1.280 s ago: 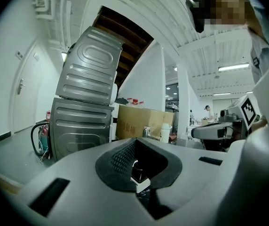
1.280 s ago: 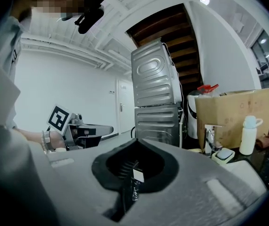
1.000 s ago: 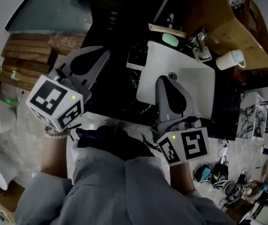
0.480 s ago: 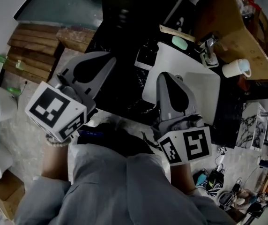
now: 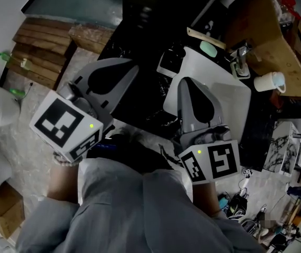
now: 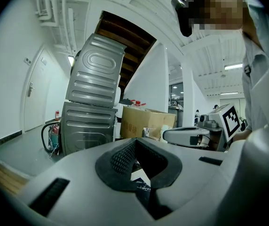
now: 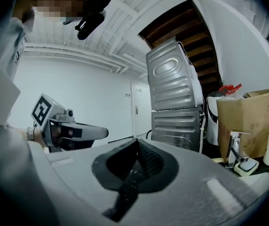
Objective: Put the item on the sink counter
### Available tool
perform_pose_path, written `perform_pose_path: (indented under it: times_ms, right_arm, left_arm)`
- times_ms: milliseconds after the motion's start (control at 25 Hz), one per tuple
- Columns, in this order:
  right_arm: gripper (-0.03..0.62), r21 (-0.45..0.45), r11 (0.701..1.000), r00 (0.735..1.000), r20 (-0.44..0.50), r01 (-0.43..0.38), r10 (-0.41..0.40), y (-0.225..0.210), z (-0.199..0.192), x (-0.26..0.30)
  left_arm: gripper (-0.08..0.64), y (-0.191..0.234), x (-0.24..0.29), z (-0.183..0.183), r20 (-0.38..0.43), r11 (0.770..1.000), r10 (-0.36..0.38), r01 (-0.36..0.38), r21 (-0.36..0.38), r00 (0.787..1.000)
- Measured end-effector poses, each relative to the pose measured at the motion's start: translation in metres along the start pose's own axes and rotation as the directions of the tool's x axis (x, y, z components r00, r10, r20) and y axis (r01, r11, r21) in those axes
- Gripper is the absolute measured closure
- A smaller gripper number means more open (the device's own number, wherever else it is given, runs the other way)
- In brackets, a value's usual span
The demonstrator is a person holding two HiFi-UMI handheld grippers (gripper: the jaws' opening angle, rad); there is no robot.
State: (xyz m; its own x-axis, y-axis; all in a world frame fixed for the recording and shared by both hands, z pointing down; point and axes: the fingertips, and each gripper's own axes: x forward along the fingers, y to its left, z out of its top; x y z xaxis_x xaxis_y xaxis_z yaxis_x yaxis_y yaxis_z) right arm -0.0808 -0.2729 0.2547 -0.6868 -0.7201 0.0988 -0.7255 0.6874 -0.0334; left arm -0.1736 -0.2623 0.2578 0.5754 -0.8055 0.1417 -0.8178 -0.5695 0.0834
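Two grey machines (image 6: 91, 109) stand stacked, one on top of the other. The white sink (image 5: 236, 100) sits in the dark tabletop (image 5: 140, 41). The left hand-held gripper (image 6: 135, 149) is closed and holds nothing. The right hand-held gripper (image 7: 137, 147), by the sink, is closed and empty too. A white cup (image 5: 270, 81) stands on the tabletop near the tap (image 5: 241, 57). I cannot tell which thing is the item.

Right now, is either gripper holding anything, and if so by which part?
Nothing is held. The left gripper and the right gripper each have their jaws closed together, with no object between them.
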Motion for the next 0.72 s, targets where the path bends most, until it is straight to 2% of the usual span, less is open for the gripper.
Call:
perform_pose_path:
  times_ms: [720]
  right_arm:
    - [0.595,-0.004,1.000,1.000,-0.011,-0.015,0.015,0.0071,-0.0027,0.0051]
  left_arm:
    - [0.554,0.0007,-0.0022,0.0020,0.007,1.000,-0.014,0.014,-0.010,1.000]
